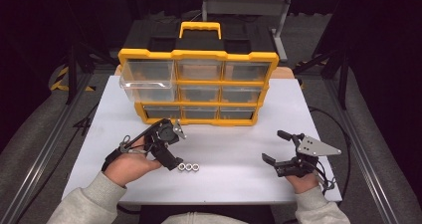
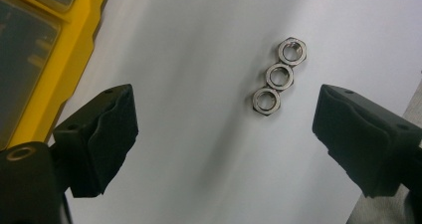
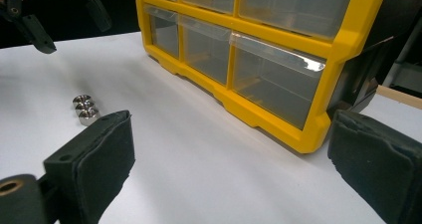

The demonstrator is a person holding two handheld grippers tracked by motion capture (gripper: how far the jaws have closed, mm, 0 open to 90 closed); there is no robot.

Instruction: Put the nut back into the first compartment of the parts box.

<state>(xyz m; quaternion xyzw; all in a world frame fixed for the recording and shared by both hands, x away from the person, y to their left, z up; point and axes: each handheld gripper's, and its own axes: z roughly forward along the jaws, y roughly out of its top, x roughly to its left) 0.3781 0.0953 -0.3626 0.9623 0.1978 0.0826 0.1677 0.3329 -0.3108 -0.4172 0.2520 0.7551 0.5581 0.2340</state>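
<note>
a: is any writing seen on the yellow-framed organiser of clear plastic drawers [image 1: 199, 84]?
b: none can be read. three shiny steel hex nuts [image 1: 189, 167] are lined up, touching, in front of it.
a: the grippers?
b: left gripper [image 1: 168, 145] and right gripper [image 1: 276, 146] are held with jaws spread, nothing gripped.

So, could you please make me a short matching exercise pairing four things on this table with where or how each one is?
Things:
1. nuts
2. top-left drawer
3. left gripper
4. right gripper

States:
A. pulled out of the organiser
B. lying in a touching row on the table
C. open, far from the nuts
D. open, right beside the nuts

Pairs: 1-B, 2-A, 3-D, 4-C
</note>
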